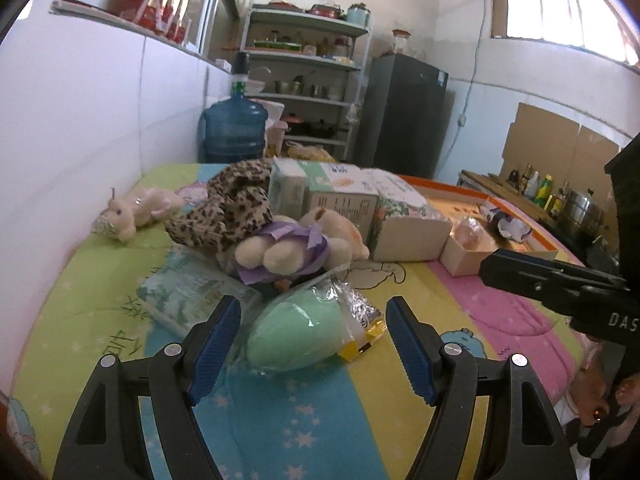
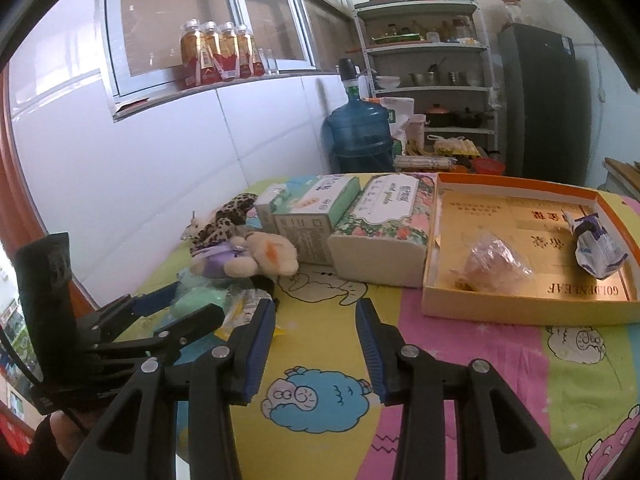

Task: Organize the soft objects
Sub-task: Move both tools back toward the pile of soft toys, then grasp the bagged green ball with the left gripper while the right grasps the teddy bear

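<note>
A mint-green soft item in a clear wrapper [image 1: 298,332] lies on the colourful quilt [image 1: 304,420]. My left gripper [image 1: 314,312] is open, with the green item lying between its fingers and neither pad pressing on it. Just behind sit a beige plush in a purple dress [image 1: 288,248], a leopard-print plush [image 1: 228,208] and a pale pink plush [image 1: 136,212] by the wall. My right gripper [image 2: 316,308] is open over the bare quilt with nothing between its fingers, to the right of the plush pile [image 2: 256,258]. It also shows at the right edge [image 1: 492,270].
Two tissue boxes [image 2: 308,216] [image 2: 384,232] stand behind the toys. An orange-rimmed cardboard tray [image 2: 520,304] at the right holds a wrapped bundle [image 2: 492,264] and a white-blue packet [image 2: 596,248]. A flat wipes pack [image 1: 192,292] lies left of the green item. The white wall borders the left.
</note>
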Demonstrator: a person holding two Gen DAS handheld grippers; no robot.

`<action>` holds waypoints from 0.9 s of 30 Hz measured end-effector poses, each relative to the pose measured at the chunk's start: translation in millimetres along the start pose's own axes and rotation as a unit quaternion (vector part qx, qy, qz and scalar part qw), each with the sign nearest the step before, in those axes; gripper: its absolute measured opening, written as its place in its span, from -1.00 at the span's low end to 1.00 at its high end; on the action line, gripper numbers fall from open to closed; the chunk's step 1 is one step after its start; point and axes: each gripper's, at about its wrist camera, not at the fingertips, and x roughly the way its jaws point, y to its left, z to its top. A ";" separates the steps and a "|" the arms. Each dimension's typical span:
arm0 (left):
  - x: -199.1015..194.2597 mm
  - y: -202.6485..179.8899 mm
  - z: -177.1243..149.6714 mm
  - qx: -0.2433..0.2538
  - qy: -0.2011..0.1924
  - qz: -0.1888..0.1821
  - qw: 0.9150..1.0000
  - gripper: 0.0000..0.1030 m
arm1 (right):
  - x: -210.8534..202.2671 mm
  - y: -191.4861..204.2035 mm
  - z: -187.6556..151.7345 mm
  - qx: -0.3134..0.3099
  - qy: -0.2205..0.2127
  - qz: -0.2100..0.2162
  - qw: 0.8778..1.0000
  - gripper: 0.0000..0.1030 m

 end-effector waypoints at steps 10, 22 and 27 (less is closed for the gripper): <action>15.4 4.4 -5.3 -0.017 0.014 -0.004 1.000 0.01 | 4.0 -7.3 -3.1 0.009 0.009 -0.001 1.000 -0.19; -8.2 13.8 -15.5 -0.035 -0.018 -0.028 0.999 -0.18 | 10.0 2.7 -2.3 0.002 0.018 0.013 1.000 -0.19; -31.7 20.8 -17.4 -0.039 -0.043 -0.027 0.998 -0.20 | 15.7 11.9 2.0 -0.003 0.022 0.033 0.999 -0.19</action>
